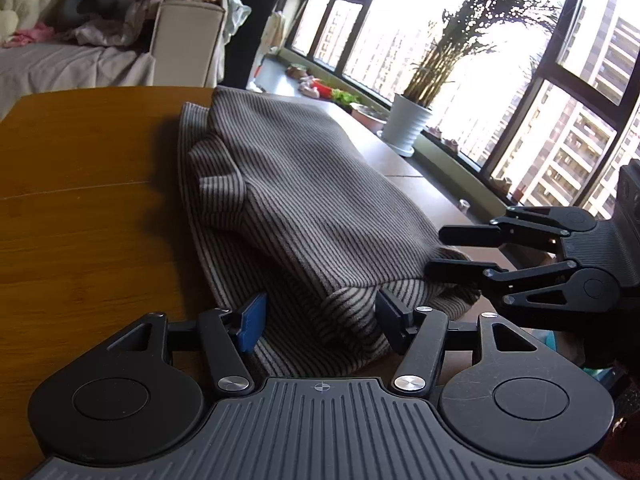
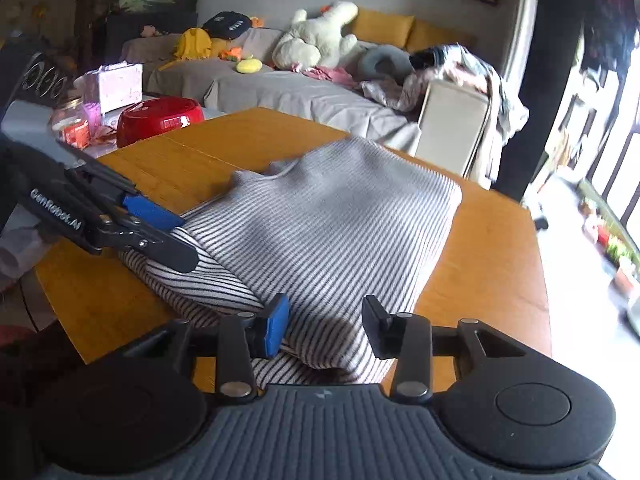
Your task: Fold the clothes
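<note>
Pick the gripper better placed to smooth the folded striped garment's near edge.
Likely left. The left gripper straddles a raised bulge in the striped garment, jaws open; the right gripper sits open over flatter cloth.

wooden table (image 2: 492, 248), potted plant (image 1: 408, 124), plush toy (image 2: 316, 42), red container (image 2: 160, 116)

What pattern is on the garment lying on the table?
Thin dark stripes on grey-beige fabric, across the whole garment; clearest in the right wrist view.

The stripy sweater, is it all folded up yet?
Almost. The striped sweater already lies doubled over on the wooden table, one layer on another. Both the left gripper and right gripper are open at its near edge. Perhaps one more fold or tidying remains.
</note>
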A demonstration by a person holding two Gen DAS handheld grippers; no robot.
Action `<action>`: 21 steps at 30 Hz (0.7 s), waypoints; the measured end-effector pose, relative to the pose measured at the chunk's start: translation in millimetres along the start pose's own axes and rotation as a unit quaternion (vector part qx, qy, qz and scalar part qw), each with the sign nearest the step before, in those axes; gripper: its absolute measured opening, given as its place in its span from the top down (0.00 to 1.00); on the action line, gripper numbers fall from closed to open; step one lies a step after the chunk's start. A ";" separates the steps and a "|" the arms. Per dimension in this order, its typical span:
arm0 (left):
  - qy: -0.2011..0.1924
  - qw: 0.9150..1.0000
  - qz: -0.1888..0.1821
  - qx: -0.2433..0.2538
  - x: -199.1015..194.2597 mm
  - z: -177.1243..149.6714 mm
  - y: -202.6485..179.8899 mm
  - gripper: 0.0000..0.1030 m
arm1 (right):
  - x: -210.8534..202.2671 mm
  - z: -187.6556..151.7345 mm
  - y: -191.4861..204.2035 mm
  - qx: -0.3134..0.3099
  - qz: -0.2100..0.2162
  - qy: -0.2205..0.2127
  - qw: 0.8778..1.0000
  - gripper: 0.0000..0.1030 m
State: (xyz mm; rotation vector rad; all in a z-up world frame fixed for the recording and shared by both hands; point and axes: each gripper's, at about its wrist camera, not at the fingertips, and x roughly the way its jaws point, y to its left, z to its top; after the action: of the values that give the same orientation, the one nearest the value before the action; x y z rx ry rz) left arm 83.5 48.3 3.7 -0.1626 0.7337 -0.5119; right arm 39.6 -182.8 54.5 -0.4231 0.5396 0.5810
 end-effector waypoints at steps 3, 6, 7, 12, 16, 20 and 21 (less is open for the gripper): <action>-0.016 1.000 0.020 0.018 -10.4 0.2 -1.6 0.28 | -2.1 1.4 33.2 -0.070 0.032 -0.010 0.997 0.35; -0.027 0.998 0.038 0.033 -22.6 0.6 -1.0 0.24 | 9.3 -2.0 62.9 -0.123 0.036 -0.002 0.992 0.33; -0.028 0.998 0.044 0.036 -26.6 0.6 -0.1 0.23 | 13.2 -3.9 68.4 -0.130 0.028 -0.010 0.991 0.32; -0.028 0.996 0.068 0.057 -45.2 -4.2 4.0 0.16 | 23.2 4.3 58.9 -0.078 0.028 -0.007 0.997 0.47; -0.028 0.994 0.065 0.079 -52.4 -8.0 1.6 0.12 | 26.3 12.4 20.3 0.063 0.078 0.008 0.995 0.52; -0.021 0.994 0.039 0.105 -49.9 -11.1 -6.2 0.08 | 29.4 11.8 -11.2 0.160 0.121 0.015 0.980 0.55; -0.015 0.993 0.035 0.114 -46.0 -12.6 -9.4 0.08 | 29.3 10.9 -12.8 0.165 0.124 0.015 0.978 0.55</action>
State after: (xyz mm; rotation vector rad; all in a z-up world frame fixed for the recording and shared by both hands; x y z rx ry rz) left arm 42.5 63.6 24.8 0.0691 0.6431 -0.5208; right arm 72.1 -175.2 48.7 -0.0489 0.7108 0.7095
